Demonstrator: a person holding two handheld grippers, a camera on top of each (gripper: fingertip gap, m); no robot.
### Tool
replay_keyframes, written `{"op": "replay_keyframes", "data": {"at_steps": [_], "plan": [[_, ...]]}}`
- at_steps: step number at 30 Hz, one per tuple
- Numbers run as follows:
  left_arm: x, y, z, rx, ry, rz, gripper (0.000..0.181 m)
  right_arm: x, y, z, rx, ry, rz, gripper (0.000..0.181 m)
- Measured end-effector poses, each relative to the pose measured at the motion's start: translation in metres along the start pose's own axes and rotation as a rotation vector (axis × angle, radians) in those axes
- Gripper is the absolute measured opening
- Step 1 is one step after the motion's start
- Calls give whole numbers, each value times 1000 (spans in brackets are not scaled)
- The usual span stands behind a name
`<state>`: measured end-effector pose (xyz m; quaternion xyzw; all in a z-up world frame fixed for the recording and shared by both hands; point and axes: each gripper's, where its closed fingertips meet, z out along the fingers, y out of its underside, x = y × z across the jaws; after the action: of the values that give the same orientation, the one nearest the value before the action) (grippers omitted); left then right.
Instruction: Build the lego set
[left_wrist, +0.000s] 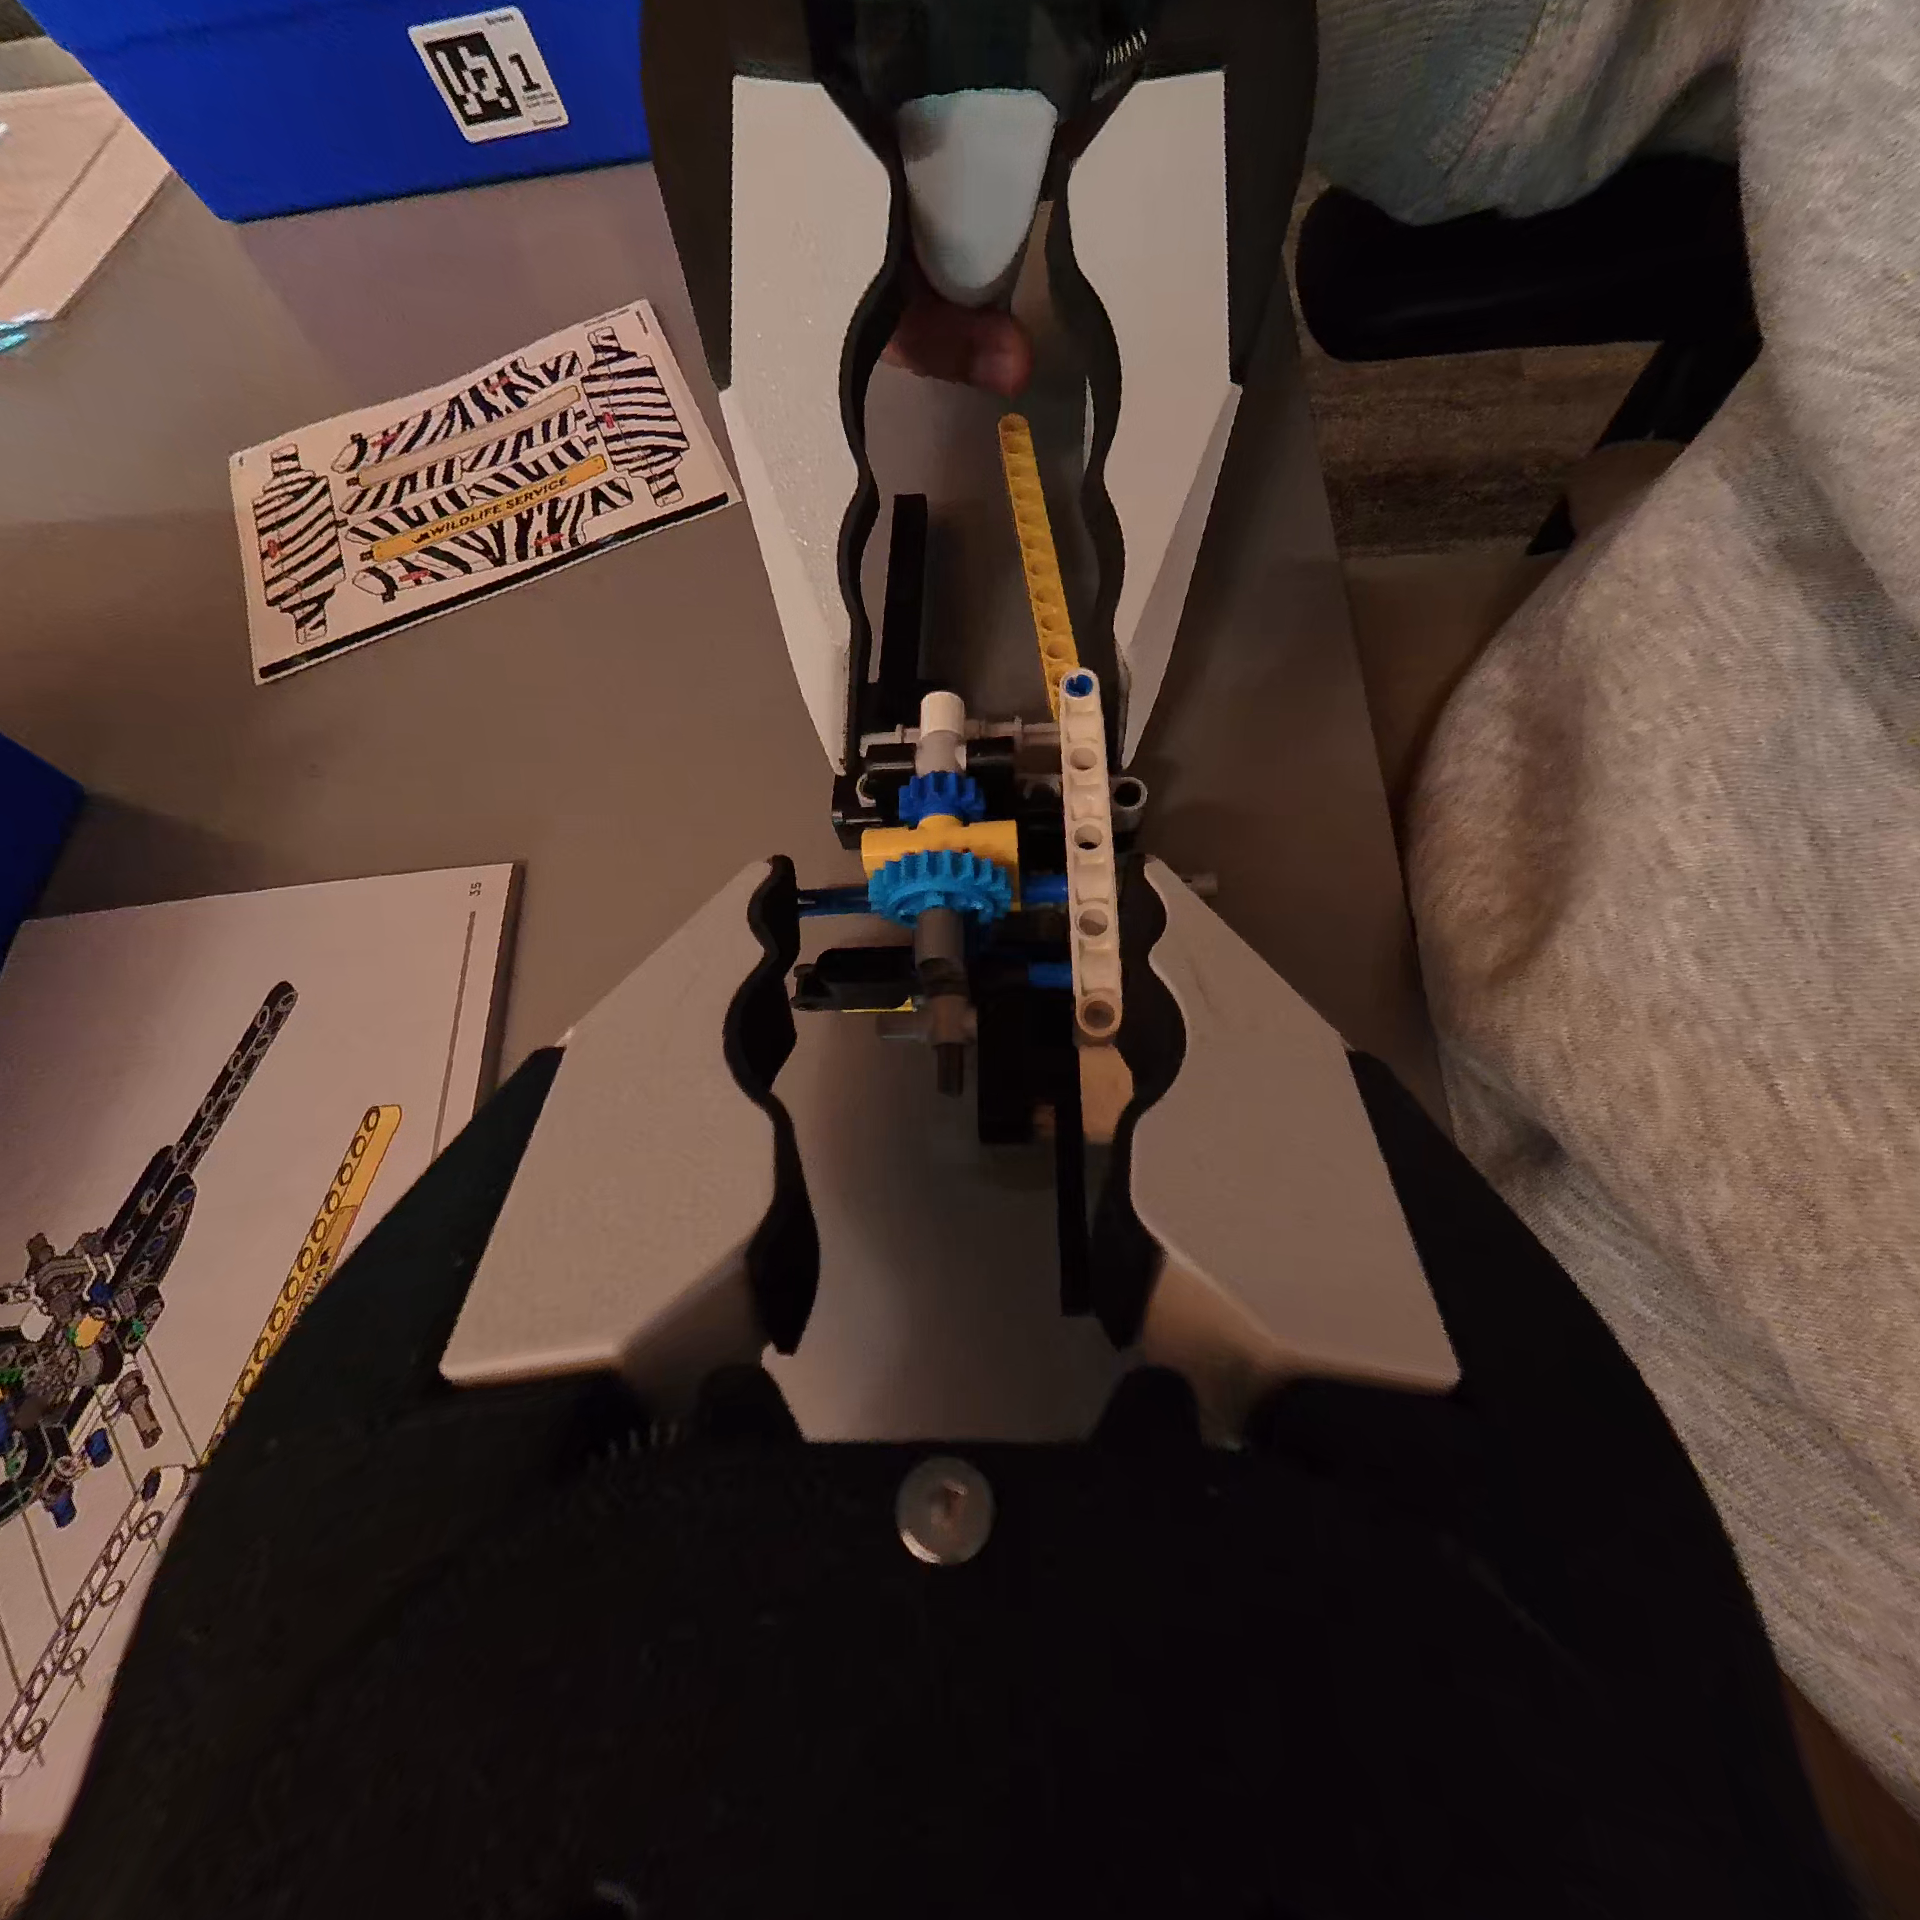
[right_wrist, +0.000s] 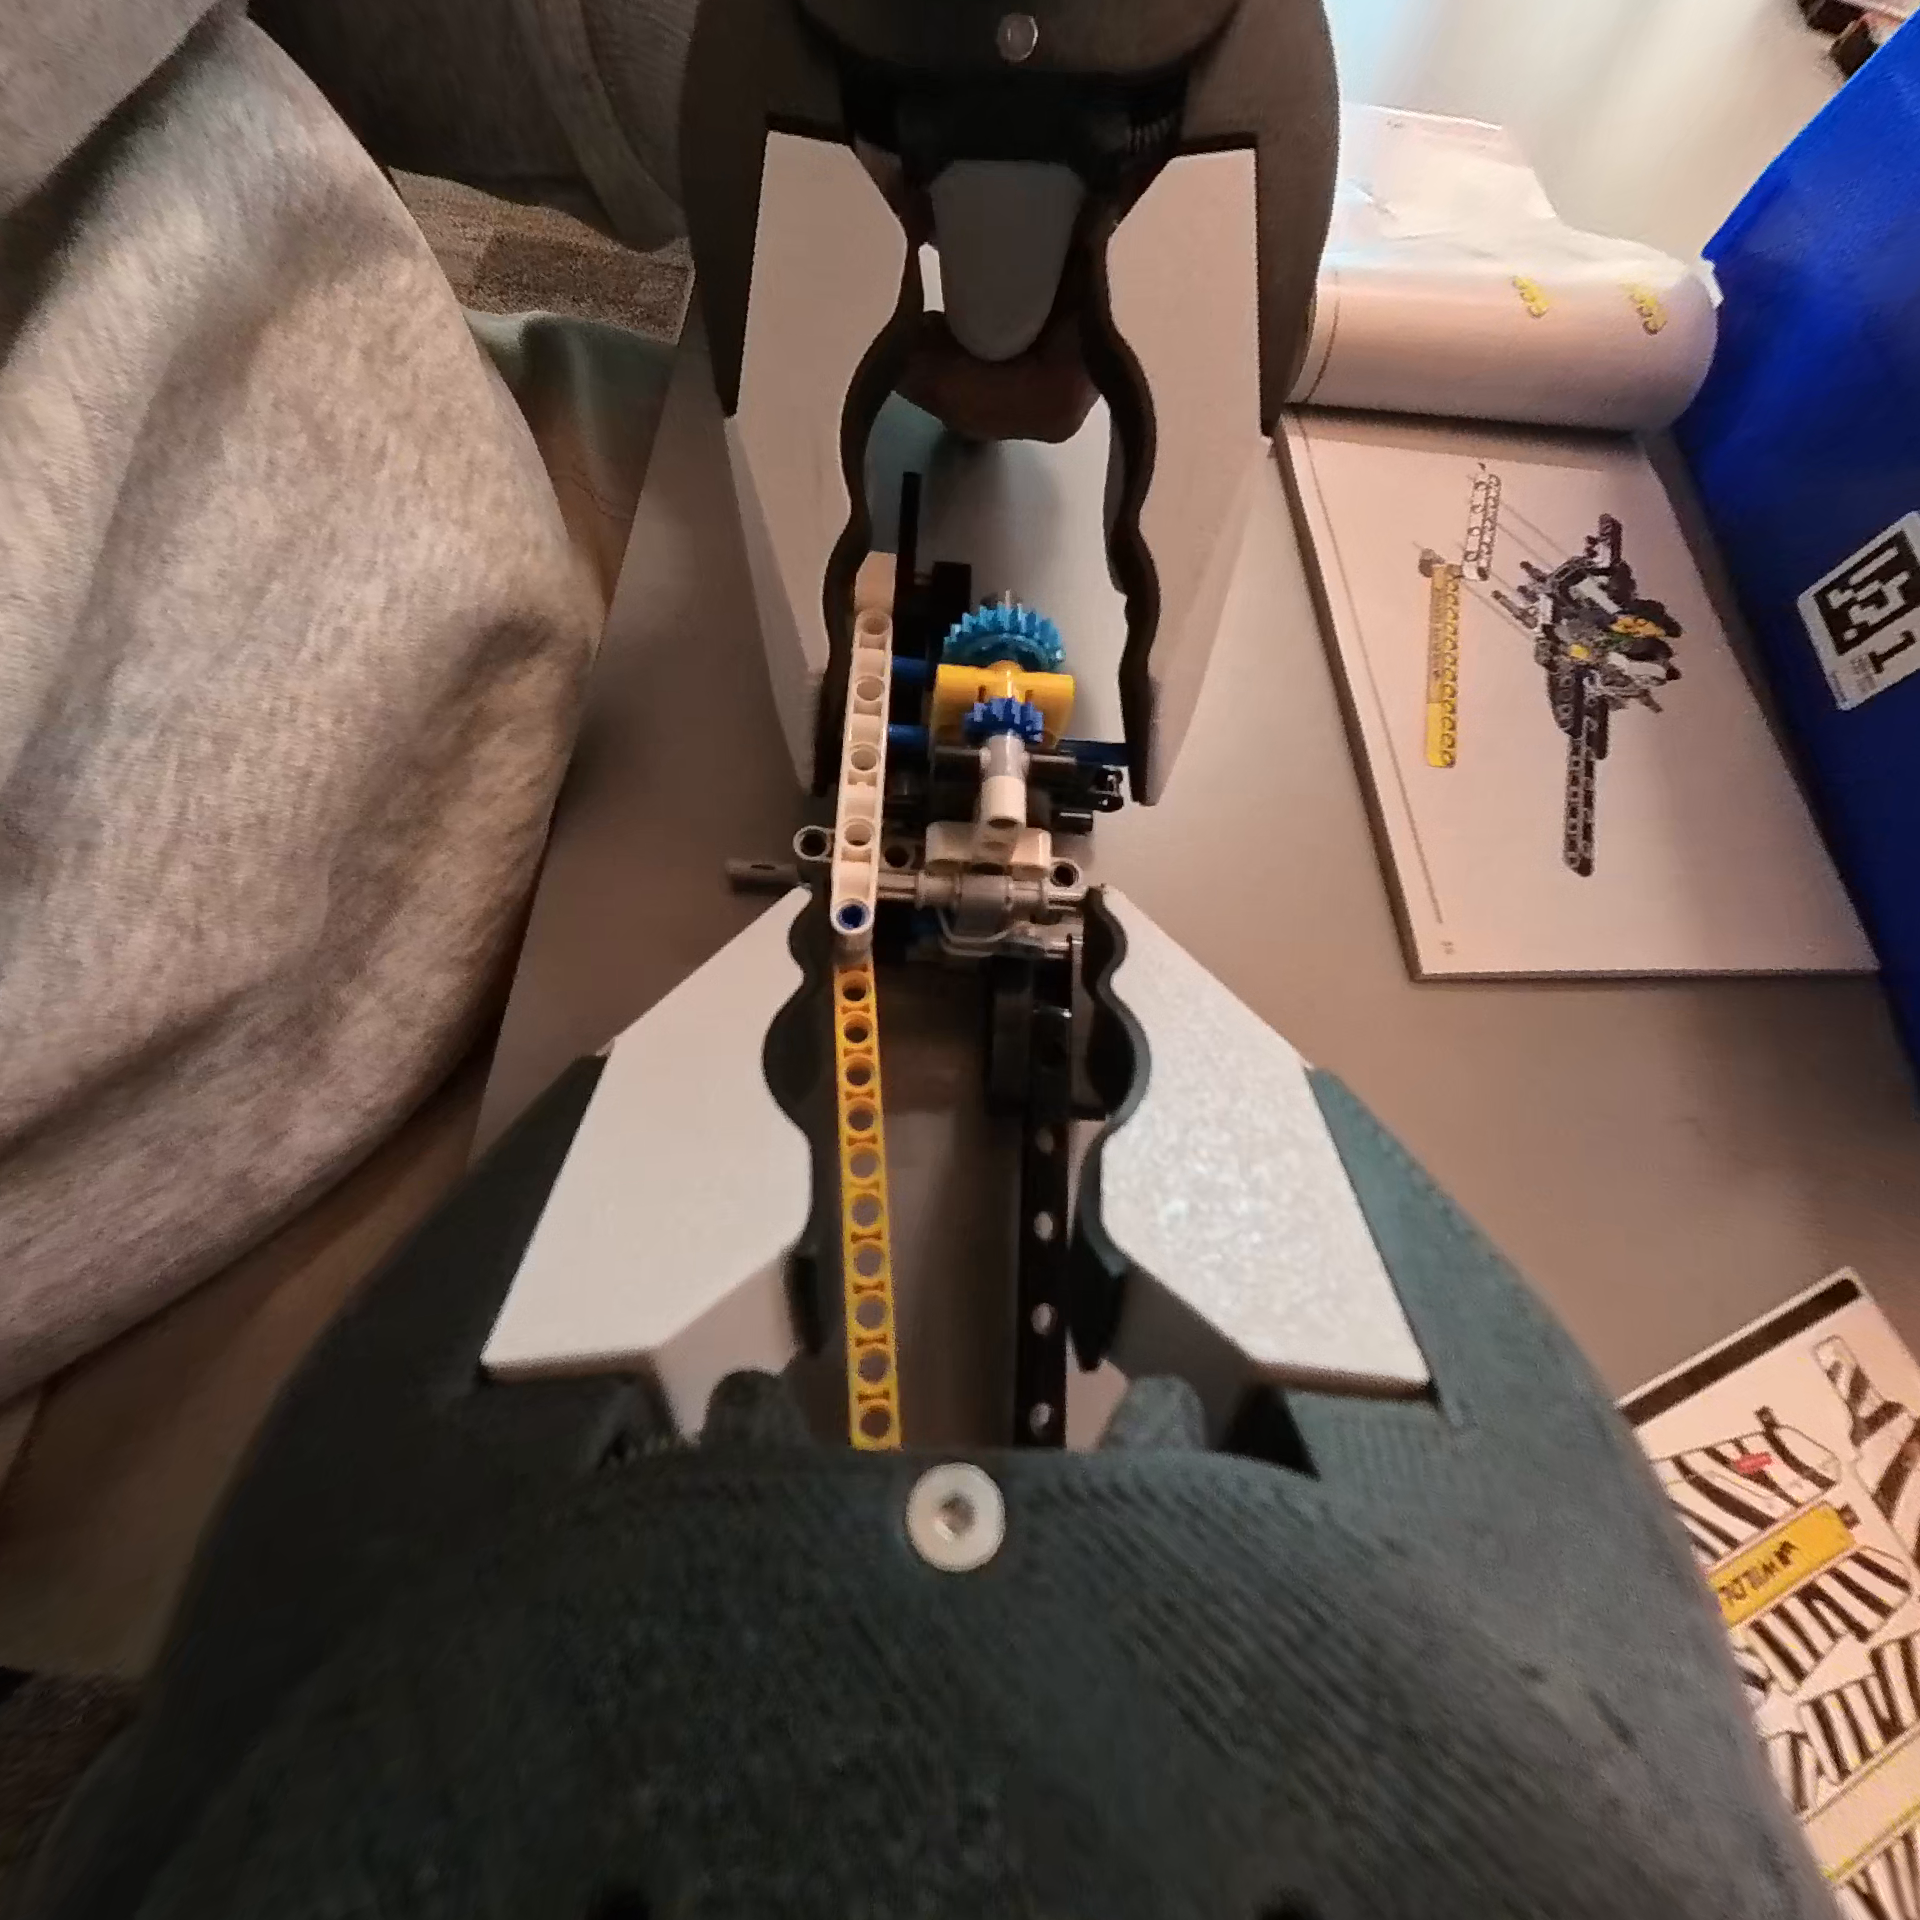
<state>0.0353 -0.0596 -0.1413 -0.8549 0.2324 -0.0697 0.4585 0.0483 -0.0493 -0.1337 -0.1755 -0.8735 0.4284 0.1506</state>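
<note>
A partly built lego assembly (left_wrist: 940, 862) with blue gears, a yellow block and a white beam (left_wrist: 1086, 831) hangs over the grey table between two facing grippers. My left gripper (left_wrist: 961, 904) is shut on its geared end, one jaw at the blue axle and the other against the white beam. My right gripper (right_wrist: 951, 925) is shut on the other end, with the long yellow beam (right_wrist: 868, 1195) and black beam (right_wrist: 1042, 1247) running between its jaws. The assembly also shows in the right wrist view (right_wrist: 997, 727). Each gripper shows at the top of the other's view.
An open instruction booklet (left_wrist: 260, 1091) lies on the table (left_wrist: 520, 748), also seen in the right wrist view (right_wrist: 1558, 727). A zebra-striped sticker sheet (left_wrist: 468, 488) lies beyond it. A blue bin (left_wrist: 312, 104) with a marker tag stands at the back. A person's grey clothing (left_wrist: 1662, 935) borders the table edge. Both grippers' tips are close together, under 4 cm apart.
</note>
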Motion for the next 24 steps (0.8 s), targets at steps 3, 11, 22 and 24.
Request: {"op": "replay_keyframes", "data": {"at_steps": [3, 11, 22, 24], "plan": [[0, 0, 0, -2, 2, -5, 63, 0, 0, 0, 9, -12, 14, 47], [0, 0, 0, 1, 12, -43, 61, 1, -1, 1, 16, -25, 38, 43], [-1, -1, 0, 1, 6, -32, 61, 2, 1, 3, 14, -19, 37, 43], [0, -1, 0, -2, 5, -32, 61, 3, 1, 4, 14, -17, 38, 42]]}}
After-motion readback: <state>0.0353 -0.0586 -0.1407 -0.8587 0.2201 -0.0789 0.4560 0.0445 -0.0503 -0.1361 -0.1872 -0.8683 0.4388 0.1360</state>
